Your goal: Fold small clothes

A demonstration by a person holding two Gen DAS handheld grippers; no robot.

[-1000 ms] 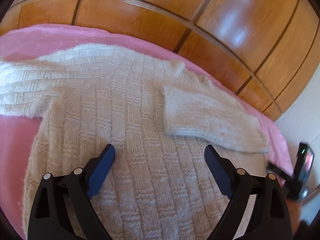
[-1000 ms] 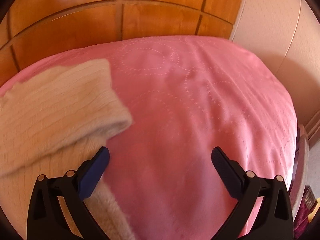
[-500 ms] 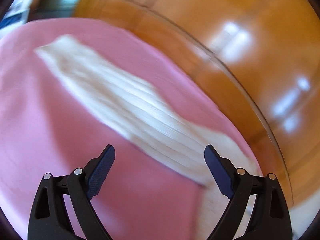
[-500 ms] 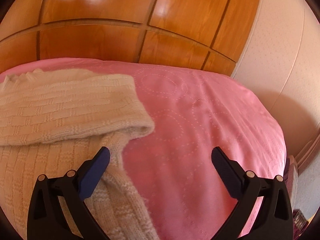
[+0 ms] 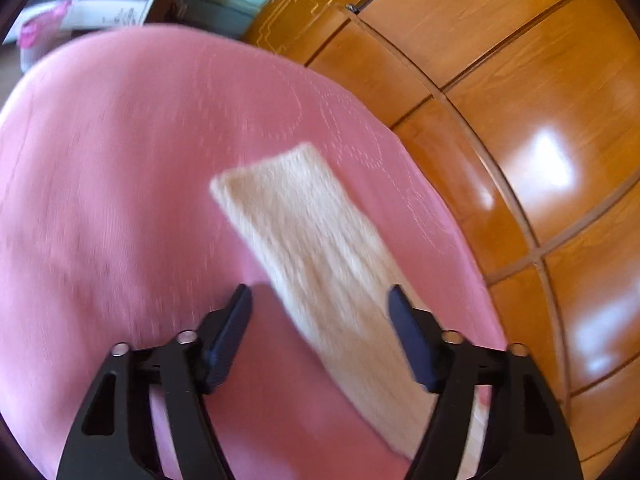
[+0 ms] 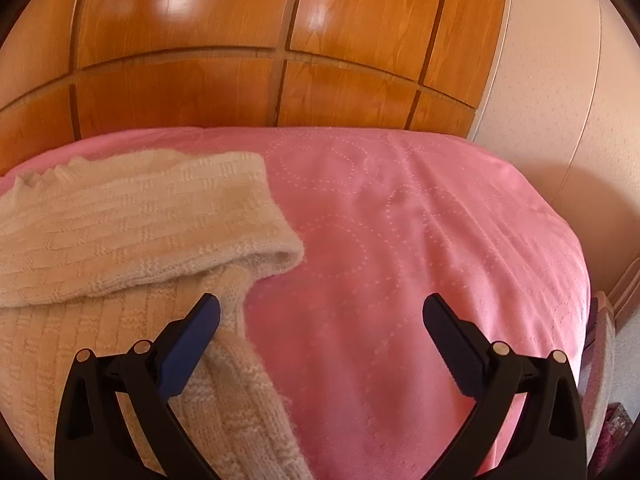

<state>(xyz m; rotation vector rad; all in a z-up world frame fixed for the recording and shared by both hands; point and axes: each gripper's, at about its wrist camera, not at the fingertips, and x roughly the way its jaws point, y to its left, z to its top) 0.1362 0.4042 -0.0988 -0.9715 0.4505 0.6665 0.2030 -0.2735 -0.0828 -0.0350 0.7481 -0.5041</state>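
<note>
- Leftmost, beyond the bed's far edge in the left wrist view: blurred white and pink clutter, too smeared to name.
- Next, pink bedspread (image 5: 120, 184) with stitched dotted circles, filling most of both views.
- Then left tool (image 5: 320, 306), jaws parted about halfway and gripping nothing; hovering over a cream knitted sleeve (image 5: 312, 236) of the sweater, stretched out flat along the bedspread, cuff end pointing away; sleeve passing between the two blue pads and under the right-hand one; view motion-blurred.
- Right of that, glossy wooden panelled headboard (image 5: 520, 128) bordering the bed.
- Over in the right wrist view, cream sweater (image 6: 100, 340) lying on the bed at the left side, its other sleeve (image 6: 140, 228) folded across the body, open cuff facing right.
- Right tool (image 6: 320, 312) spread wide, empty; left pad (image 6: 192, 340) over the sweater's side edge, contact impossible to judge; right pad above bare bedspread.
- Farthest right, a pale textured wall (image 6: 540, 80).
</note>
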